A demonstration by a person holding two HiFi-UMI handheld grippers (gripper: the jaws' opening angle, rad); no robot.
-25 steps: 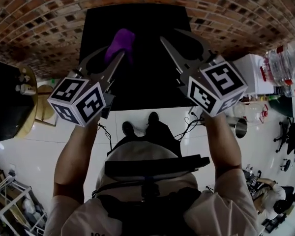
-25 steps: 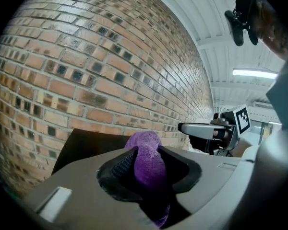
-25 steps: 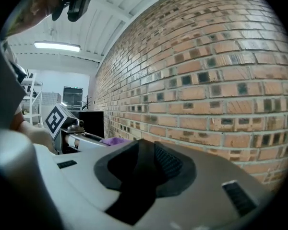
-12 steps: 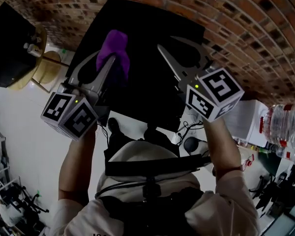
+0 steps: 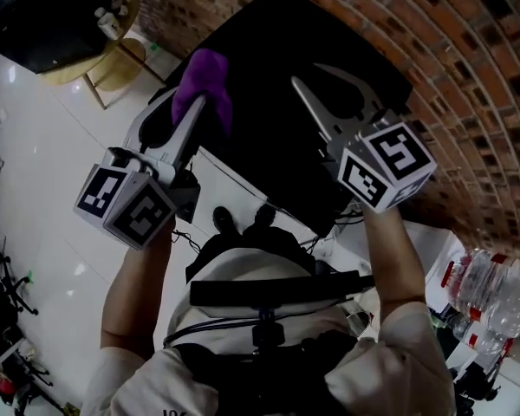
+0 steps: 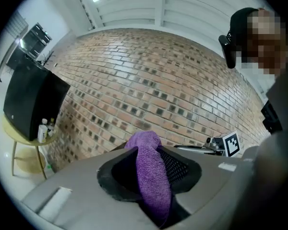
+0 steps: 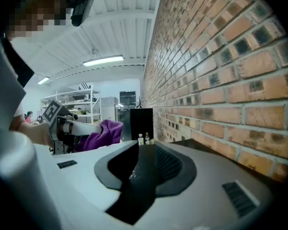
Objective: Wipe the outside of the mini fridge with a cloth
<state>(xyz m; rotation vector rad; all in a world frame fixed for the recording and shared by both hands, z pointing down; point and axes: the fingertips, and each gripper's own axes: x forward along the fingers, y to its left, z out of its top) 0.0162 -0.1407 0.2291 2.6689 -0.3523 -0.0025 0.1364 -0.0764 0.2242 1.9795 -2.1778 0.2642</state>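
Cloth (image 5: 206, 76) (purple) in left tongs (image 5: 193, 109), black fridge (image 5: 277, 46)

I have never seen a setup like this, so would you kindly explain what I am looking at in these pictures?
A person wears a camera on the head that looks down over both arms. Each hand holds a two-jaw gripper tool, and the patterned cubes are part of those tools. The other two pictures come from small cameras riding on each gripper, looking along its jaws. Below stands a black mini fridge against a brick wall. The left gripper pinches a purple cloth. The right gripper has its jaws slightly apart, with nothing between them.
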